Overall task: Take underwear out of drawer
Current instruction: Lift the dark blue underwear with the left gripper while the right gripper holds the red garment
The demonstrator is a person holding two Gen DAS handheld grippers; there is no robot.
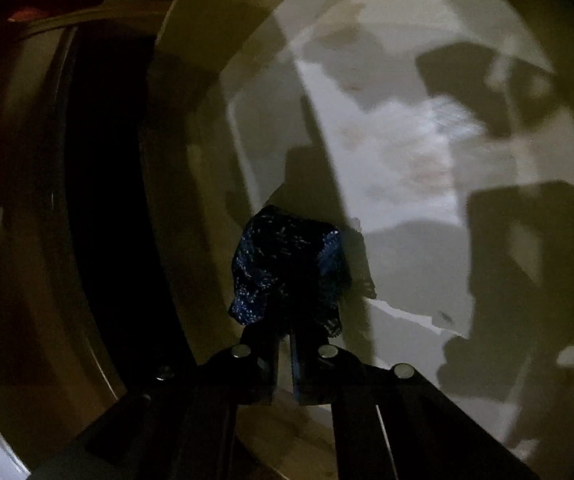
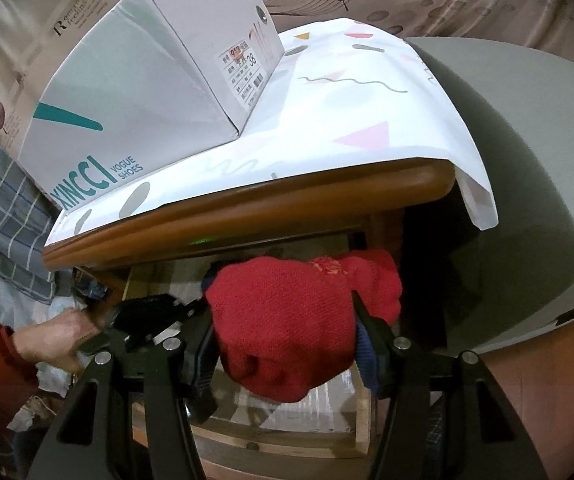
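The left gripper is pinching a small dark blue speckled piece of underwear, its jaws closed tight on the bunched cloth, inside the open drawer over its pale lined bottom. The cloth is looking light, soft and limp, so it is likely to droop and trail; a pinch on a gathered fold, as here, seems the safest hold. That gripper is pointing downward into the drawer.

The right gripper is angling down below the bench, jaws partly spread and pressing on a bulky red knitted garment. In the right wrist view, a person's hand in a red sleeve is holding the left tool beside the drawer.
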